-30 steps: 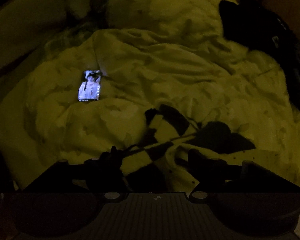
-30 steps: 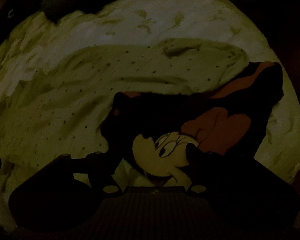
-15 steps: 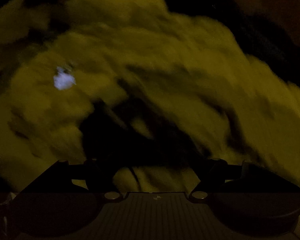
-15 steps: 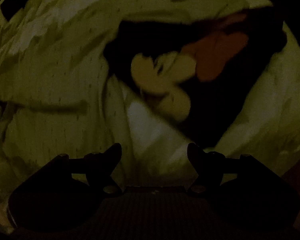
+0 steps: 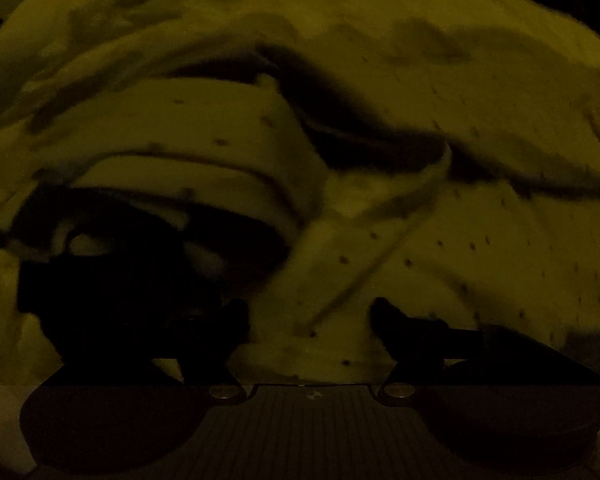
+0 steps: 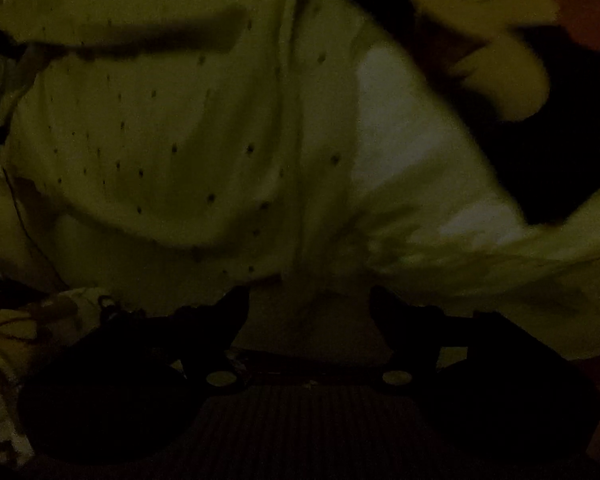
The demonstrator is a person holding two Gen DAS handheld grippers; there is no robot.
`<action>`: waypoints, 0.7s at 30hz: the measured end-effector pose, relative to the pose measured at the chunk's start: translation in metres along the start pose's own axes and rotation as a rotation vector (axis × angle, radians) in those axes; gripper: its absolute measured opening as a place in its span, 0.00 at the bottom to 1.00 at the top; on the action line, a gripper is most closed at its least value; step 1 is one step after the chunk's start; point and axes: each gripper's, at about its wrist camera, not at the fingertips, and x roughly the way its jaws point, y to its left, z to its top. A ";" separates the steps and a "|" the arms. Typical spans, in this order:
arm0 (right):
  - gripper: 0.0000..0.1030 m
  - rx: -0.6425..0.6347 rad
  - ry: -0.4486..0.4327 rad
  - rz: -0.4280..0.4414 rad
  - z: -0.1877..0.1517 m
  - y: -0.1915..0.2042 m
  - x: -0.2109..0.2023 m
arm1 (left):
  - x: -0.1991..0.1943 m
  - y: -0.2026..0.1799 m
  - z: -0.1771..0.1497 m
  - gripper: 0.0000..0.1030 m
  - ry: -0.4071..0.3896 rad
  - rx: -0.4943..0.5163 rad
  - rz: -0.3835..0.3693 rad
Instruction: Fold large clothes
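Your left claw (image 5: 310, 308) has its two fingers spread apart with nothing between them, and the pale dotted garment (image 5: 440, 248) lies crumpled directly ahead of the tips, a seam running diagonally away from them. Only this view shows the black boxy shape (image 5: 112, 296) just beyond the left finger; the light is too dim to tell what it is.

Your right claw (image 6: 310, 300) is likewise spread wide and empty, with the same dotted garment (image 6: 160, 128) ahead and to its left. Only this view shows the one dark cloth with a cartoon mouse print (image 6: 500, 40), far ahead to the right, its edge lying over the pale fabric.
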 end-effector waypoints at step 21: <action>0.06 0.165 -0.175 0.105 -0.062 -0.052 -0.106 | -0.065 0.026 -0.088 0.41 0.135 -0.193 -0.171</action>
